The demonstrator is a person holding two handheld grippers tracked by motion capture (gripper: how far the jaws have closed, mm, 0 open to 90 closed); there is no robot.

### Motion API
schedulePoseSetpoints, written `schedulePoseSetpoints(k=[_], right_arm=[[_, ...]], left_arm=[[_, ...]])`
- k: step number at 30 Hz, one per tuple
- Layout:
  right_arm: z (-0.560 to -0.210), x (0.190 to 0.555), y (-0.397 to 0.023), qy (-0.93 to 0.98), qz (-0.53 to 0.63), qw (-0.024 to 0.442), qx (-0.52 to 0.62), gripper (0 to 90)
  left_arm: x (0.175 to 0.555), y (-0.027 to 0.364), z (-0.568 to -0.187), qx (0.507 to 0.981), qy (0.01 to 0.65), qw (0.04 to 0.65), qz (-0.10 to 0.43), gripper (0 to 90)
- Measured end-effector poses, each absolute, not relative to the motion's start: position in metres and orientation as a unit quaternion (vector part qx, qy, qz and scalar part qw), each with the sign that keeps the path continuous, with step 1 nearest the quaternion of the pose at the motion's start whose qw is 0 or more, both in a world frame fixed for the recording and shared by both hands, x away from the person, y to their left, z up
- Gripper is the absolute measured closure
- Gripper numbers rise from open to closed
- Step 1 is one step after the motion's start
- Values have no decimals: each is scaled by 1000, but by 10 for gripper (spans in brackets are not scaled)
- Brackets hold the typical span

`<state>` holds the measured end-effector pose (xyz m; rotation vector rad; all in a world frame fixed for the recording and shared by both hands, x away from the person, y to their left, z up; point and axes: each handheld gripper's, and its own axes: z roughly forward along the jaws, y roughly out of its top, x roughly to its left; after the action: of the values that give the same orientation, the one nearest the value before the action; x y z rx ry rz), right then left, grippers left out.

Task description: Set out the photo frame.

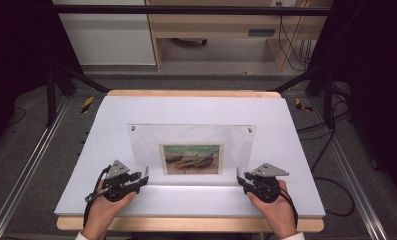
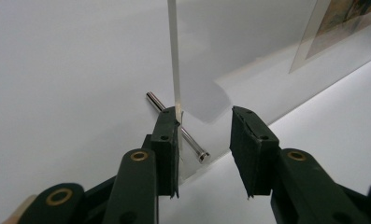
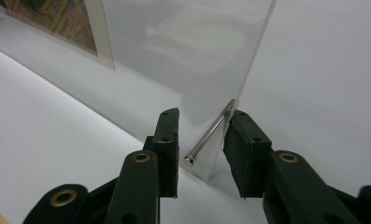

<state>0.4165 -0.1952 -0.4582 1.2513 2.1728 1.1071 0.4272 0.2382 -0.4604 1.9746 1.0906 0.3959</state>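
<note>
Flanking acrylic frame (image 1: 191, 150) (upright), claws parted.

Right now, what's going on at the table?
A person holds a gripper in each hand at the two lower corners of a clear acrylic picture frame with a boat painting in it, standing on the white table. The left gripper and right gripper each straddle a corner by its metal standoff pin. One finger of the left gripper touches the panel edge; a firm clamp isn't clear.
</note>
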Motion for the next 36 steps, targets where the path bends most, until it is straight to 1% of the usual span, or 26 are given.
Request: schedulePoseSetpoints(k=[14,25,36], right_arm=[[-458,417,-194,780,395,207,439,655],[-458,417,-194,778,395,204,444,644],[-459,418,-191,776,398,206,443,588]], left_arm=[[427,238,-461,787,432,411,159,618],[427,238,-460,787,430,413,159,612],[427,236,-460,784,424,421,170,559]])
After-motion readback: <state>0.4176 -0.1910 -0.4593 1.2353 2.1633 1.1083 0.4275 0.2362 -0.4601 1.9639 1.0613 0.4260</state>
